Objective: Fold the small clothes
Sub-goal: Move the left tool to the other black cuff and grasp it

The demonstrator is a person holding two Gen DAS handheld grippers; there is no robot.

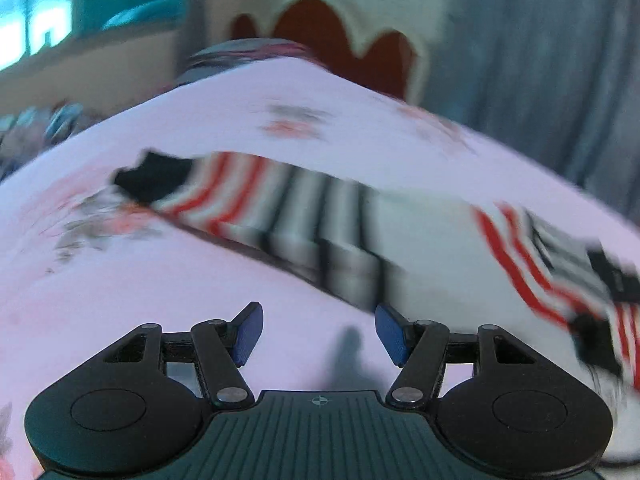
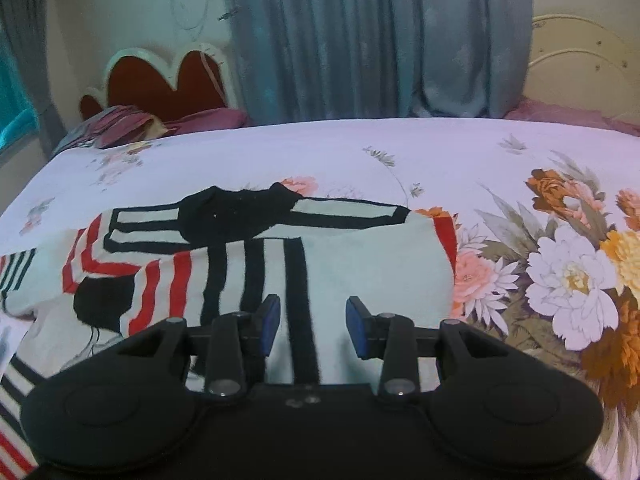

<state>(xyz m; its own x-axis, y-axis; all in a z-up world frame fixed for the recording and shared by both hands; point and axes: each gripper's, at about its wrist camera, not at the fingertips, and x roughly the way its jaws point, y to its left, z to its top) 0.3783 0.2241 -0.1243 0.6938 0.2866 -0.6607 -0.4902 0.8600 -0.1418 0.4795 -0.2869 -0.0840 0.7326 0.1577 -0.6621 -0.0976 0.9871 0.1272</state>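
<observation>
Item: striped garment [image 2: 248, 264], part-folded on floral bedsheet [image 2: 400, 160]. Left gripper [image 1: 319, 334] and right gripper [image 2: 312, 326]: jaws released, empty. Advice: pinch both layers at the edge, then fold squarely.

Soft cloth under my matt plastic grippers

My striped garment [image 2: 340, 264] looks like soft knit; the floral bedsheet [image 2: 500, 168] is smooth printed cotton.

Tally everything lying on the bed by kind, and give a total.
Striped garment: 1
Pillows at the headboard: 1 plain, plus 1 patterned pillow or bundle
Total: 3, all on the floral bedspread.
</observation>
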